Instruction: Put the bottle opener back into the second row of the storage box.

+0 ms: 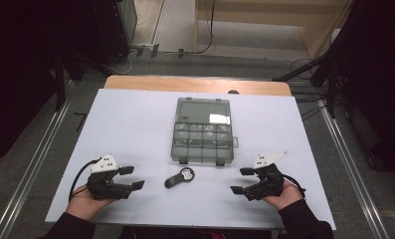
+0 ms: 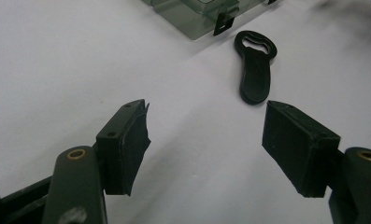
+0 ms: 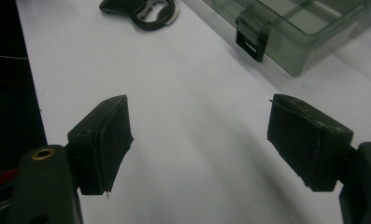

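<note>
Surface: white sheet [image 1: 135, 129] over a wooden top, grey floor around it, metal rails on the left and right, cables on the floor at the far side.
Bottle opener: black bottle opener [image 1: 179, 177] flat on the surface, near the middle, just on the near side of the box and apart from it; ring end points far-right, handle near-left. In the left gripper view [image 2: 255, 70] it lies ahead of the jaws, toward the right jaw; in the right gripper view [image 3: 143, 10] it sits at the far left.
Organizer box: clear grey plastic compartment box [image 1: 203, 130], lid shut, mid-surface; two black latches on its near edge, one seen close [image 3: 251, 38].
Left tool: left tool [image 1: 133, 178] held in the left hand [image 1: 85, 201] at the near left, jaws spread wide, nothing between them, pointing right.
Right tool: right tool [image 1: 241, 180] held in the right hand [image 1: 284, 196] at the near right, jaws spread wide, nothing between them, pointing left.
Sleeves: dark sleeves at the near edge.
</note>
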The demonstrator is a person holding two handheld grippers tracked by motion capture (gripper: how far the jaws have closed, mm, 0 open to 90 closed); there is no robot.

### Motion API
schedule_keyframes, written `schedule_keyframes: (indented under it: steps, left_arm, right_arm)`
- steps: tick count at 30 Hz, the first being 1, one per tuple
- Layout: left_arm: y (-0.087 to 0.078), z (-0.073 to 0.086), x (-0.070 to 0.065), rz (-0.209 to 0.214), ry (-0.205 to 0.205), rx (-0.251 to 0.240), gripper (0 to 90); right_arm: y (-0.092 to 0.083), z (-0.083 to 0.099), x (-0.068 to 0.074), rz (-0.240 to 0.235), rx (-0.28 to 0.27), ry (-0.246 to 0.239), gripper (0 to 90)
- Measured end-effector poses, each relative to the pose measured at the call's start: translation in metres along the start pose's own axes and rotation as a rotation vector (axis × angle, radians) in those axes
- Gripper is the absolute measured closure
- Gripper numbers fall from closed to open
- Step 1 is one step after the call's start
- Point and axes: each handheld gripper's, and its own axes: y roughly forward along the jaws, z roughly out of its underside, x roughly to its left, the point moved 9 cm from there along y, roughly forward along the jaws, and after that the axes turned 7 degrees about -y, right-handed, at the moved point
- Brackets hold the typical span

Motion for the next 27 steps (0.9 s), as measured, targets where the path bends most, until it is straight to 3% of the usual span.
schedule_keyframes:
  steps: [5,27]
  left_arm:
    - [0.000,0.000,0.000,-0.004,0.003,0.000,31.3]
    - [0.001,0.001,-0.001,0.010,0.005,0.009,31.2]
  right_arm:
    - [0.002,-0.009,0.002,-0.024,-0.016,-0.047,22.2]
    - [0.017,-0.038,0.008,-0.111,-0.014,-0.143,22.1]
